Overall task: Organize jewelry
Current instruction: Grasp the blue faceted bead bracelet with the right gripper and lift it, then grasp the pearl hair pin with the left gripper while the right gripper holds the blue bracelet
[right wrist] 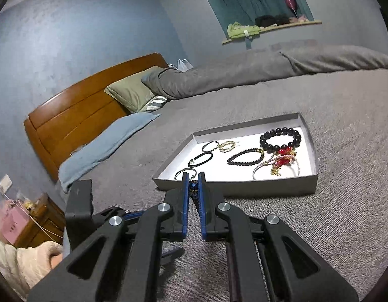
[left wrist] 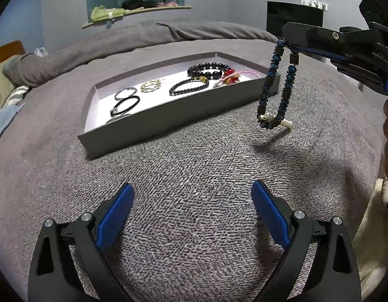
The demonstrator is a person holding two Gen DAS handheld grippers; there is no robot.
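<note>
A grey shallow box (left wrist: 153, 120) with a white inside lies on the bed; it also shows in the right wrist view (right wrist: 244, 187). Several bracelets lie in it: a large black bead bracelet (left wrist: 209, 69), a small black bead bracelet (left wrist: 188, 87), a red and gold piece (left wrist: 229, 76), a gold ring (left wrist: 150, 85), and thin bangles (left wrist: 125, 93). My right gripper (left wrist: 288, 44) is shut on a blue bead bracelet (left wrist: 276, 88) and holds it hanging above the blanket, right of the box. In the right wrist view the beads (right wrist: 194, 188) sit between the pads. My left gripper (left wrist: 192, 196) is open and empty, low over the blanket.
A grey blanket (left wrist: 194, 176) covers the bed. A wooden headboard (right wrist: 75, 118), pillows (right wrist: 133, 93) and a blue cloth (right wrist: 100, 148) lie at the far left. A wall shelf (right wrist: 271, 29) holds clothes. A nightstand (right wrist: 35, 224) stands beside the bed.
</note>
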